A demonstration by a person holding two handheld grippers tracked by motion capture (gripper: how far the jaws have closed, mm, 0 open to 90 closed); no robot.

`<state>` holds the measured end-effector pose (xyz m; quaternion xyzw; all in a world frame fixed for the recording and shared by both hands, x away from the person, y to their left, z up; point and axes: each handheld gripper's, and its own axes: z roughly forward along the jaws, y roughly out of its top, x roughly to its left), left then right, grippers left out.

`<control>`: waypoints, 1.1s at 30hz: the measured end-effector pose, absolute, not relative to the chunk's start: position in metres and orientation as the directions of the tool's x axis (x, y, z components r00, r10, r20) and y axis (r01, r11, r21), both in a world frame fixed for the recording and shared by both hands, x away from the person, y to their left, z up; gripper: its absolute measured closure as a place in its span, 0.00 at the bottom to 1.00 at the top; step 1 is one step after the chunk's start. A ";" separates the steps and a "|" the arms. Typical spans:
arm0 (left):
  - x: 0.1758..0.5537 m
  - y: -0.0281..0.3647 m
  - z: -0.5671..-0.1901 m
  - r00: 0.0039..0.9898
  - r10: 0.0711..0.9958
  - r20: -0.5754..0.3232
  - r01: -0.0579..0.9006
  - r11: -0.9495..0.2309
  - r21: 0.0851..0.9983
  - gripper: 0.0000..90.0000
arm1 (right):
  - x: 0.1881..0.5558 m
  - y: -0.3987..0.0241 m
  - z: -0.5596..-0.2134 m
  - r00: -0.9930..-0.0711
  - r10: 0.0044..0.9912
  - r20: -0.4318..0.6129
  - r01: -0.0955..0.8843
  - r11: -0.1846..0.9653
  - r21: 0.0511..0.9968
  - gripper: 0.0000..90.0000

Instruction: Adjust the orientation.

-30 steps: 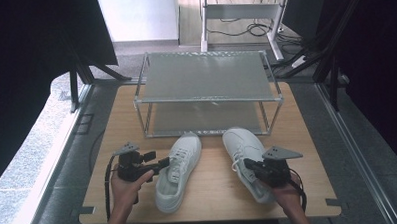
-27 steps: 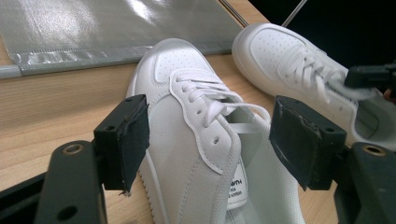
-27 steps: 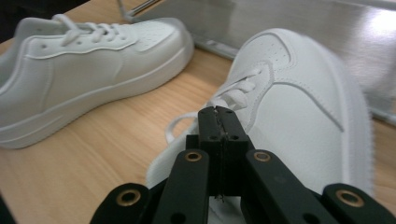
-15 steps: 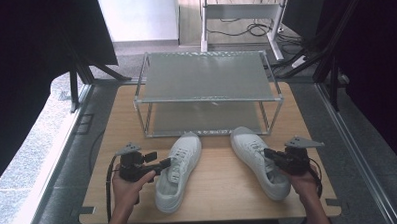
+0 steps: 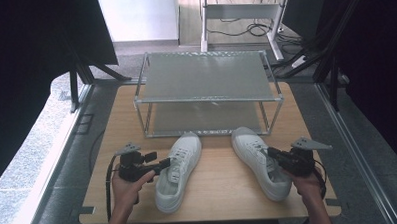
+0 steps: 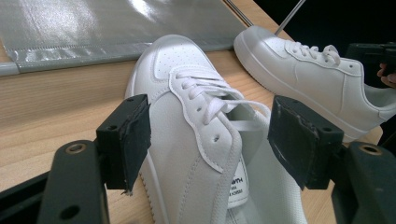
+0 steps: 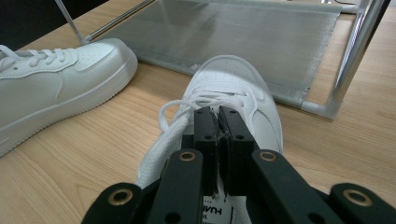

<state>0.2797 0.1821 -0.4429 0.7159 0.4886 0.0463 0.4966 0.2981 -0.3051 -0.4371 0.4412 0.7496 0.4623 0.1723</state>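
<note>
White leather in both tools — my right gripper (image 7: 218, 122) pinches the right sneaker's (image 5: 260, 160) tongue, my left gripper (image 6: 210, 140) gapes around the left sneaker (image 6: 201, 135) — next, I'd clamp it for the metal shoe rack (image 5: 206, 99).

A two-tier metal rack (image 5: 205, 84) with silvery mesh shelves stands at the far end of the wooden counter (image 5: 112, 145) (its lower shelf just beyond the near rail). Behind it, cables (image 5: 243, 28) trail across the floor beneath a white frame (image 5: 238, 10).

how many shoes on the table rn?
2. Left white sneaker lies by the left hand-held gripper; right white sneaker lies at the right hand-held gripper. Rack shelves hold none.
</note>
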 end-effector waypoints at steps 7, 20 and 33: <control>0.279 0.183 -0.442 0.518 0.747 -0.418 0.653 -0.029 0.757 0.34 | 0.294 -0.309 -0.432 -0.545 0.826 0.140 0.490 0.179 0.853 0.98; 0.277 0.191 -0.435 0.513 0.770 -0.380 0.625 -0.031 0.780 0.37 | 0.282 -0.313 -0.421 -0.570 0.817 0.087 0.460 0.230 0.857 0.74; 0.275 0.175 -0.436 0.532 0.791 -0.302 0.626 -0.128 0.769 0.39 | 0.287 -0.321 -0.430 -0.547 0.834 0.079 0.496 0.246 0.833 0.63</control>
